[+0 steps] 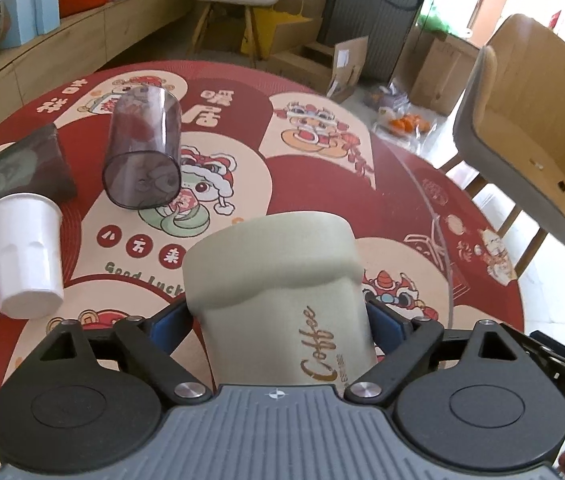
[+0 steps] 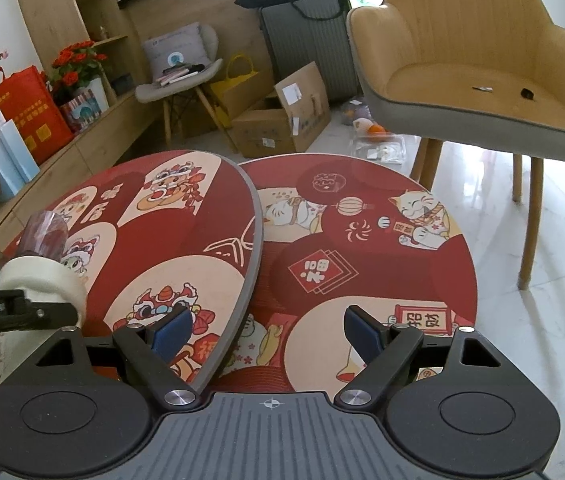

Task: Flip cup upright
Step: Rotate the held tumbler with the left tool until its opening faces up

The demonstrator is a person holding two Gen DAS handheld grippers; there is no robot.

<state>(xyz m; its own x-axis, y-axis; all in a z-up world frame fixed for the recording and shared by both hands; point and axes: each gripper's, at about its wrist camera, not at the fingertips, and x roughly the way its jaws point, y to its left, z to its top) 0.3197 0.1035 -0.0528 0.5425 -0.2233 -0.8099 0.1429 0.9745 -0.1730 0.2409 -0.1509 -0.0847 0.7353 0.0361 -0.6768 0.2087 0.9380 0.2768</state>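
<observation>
My left gripper (image 1: 280,320) is shut on a pale green "Coffee" cup (image 1: 282,280) with a wider lid end pointing away from me, held above the red patterned table (image 1: 322,184). The same cup (image 2: 40,280) shows at the left edge of the right wrist view, held by the left gripper's black arm. My right gripper (image 2: 268,330) is open and empty above the table's edge. A clear smoky cup (image 1: 144,152) lies on its side, mouth toward me. A white cup (image 1: 24,256) lies tilted on the left. A dark cup (image 1: 18,170) lies behind it.
A lower round table (image 2: 362,264) with the same red pattern sits to the right. A tan chair (image 2: 474,64) stands beyond it. Shelves with boxes (image 1: 2,12) run along the left wall. Cardboard boxes (image 2: 278,120) and a suitcase (image 2: 306,40) stand on the floor.
</observation>
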